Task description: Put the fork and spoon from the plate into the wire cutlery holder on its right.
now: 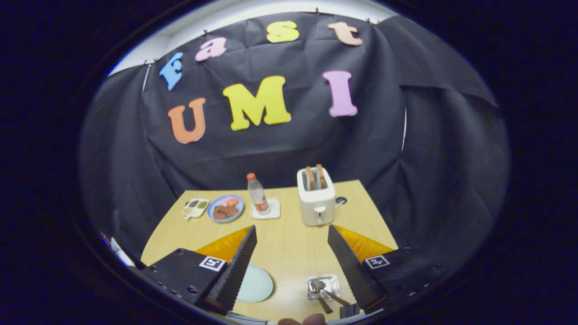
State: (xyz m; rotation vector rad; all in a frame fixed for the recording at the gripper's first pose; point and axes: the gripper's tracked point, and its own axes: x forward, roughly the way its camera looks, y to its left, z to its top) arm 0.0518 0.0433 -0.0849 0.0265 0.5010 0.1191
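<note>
Both utensils [326,297] appear to stand in the wire holder [323,287], and the plate [255,283] looks bare. The gripper [292,264] hangs above, jaws wide apart, holding nothing.

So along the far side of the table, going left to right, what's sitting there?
Small divided dish → blue plate of food → water bottle on a white coaster → white toaster with two slices in it. The gripper hangs open, well short of them.

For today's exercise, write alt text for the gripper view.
The open gripper hangs above a wooden table; near its fingers an empty pale plate lies beside a wire cutlery holder containing a spoon. Beyond stands a toaster.
</note>
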